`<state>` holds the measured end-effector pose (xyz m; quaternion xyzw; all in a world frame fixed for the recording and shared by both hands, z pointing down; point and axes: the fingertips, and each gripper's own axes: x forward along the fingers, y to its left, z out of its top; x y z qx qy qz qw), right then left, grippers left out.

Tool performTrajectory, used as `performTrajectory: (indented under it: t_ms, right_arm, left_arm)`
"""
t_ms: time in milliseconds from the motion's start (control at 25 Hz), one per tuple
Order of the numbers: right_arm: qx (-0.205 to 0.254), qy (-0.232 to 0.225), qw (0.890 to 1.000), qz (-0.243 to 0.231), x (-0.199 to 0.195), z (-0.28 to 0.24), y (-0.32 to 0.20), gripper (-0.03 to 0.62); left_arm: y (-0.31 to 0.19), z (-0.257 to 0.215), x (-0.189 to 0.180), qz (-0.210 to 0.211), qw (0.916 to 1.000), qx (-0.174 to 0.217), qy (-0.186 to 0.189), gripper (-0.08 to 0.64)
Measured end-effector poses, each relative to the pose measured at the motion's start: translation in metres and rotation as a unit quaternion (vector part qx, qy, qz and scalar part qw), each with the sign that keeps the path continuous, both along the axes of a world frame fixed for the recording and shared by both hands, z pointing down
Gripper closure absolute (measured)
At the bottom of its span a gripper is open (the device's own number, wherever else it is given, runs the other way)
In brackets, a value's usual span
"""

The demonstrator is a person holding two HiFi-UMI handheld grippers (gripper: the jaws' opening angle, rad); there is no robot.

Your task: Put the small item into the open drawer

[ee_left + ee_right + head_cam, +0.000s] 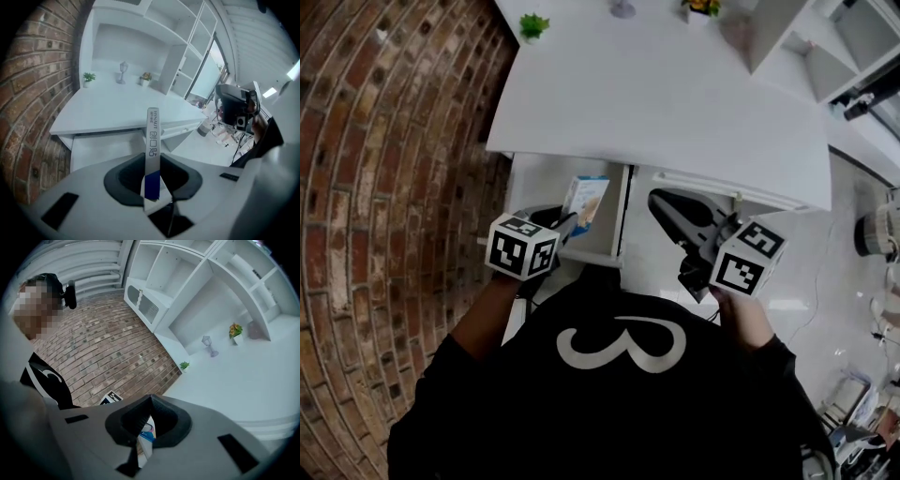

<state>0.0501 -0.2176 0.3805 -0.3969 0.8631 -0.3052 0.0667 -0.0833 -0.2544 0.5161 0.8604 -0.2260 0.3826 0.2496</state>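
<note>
The small item is a flat white and blue box (587,199). My left gripper (572,223) is shut on its lower end. In the left gripper view the box (152,136) shows edge-on, standing up from between the jaws. It hangs over the open white drawer (539,183), which is pulled out under the left end of the white desk (656,94); the drawer's floor (103,150) lies below the box. My right gripper (662,201) hovers to the right of the drawer, its black jaws together with nothing between them. In the right gripper view its jaws (150,401) meet at the tip.
A brick wall (384,187) runs along the left of the desk and drawer. At the desk's far edge stand a small green plant (532,25) and a flower pot (701,7). White shelving (825,47) rises at the back right. Clutter lies on the floor at the right (872,234).
</note>
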Motion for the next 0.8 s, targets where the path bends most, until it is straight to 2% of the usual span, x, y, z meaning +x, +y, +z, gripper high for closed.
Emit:
performTrajectory:
  t_ms: [320, 640, 800]
  right_arm:
    - [-0.031, -0.008, 0.999, 0.028, 0.014, 0.026, -0.012, 0.581]
    - [-0.057, -0.005, 0.997, 0.053, 0.026, 0.045, -0.011, 0.581]
    - [-0.07, -0.008, 0.995, 0.067, 0.035, 0.057, -0.008, 0.581]
  left_arm:
    - [-0.025, 0.06, 0.009, 0.051, 0.9962, -0.016, -0.069, 0.466]
    - [-0.043, 0.113, 0.016, 0.077, 0.9896, -0.043, -0.114, 0.468]
    - [-0.05, 0.134, 0.021, 0.097, 0.9847, -0.033, -0.141, 0.466]
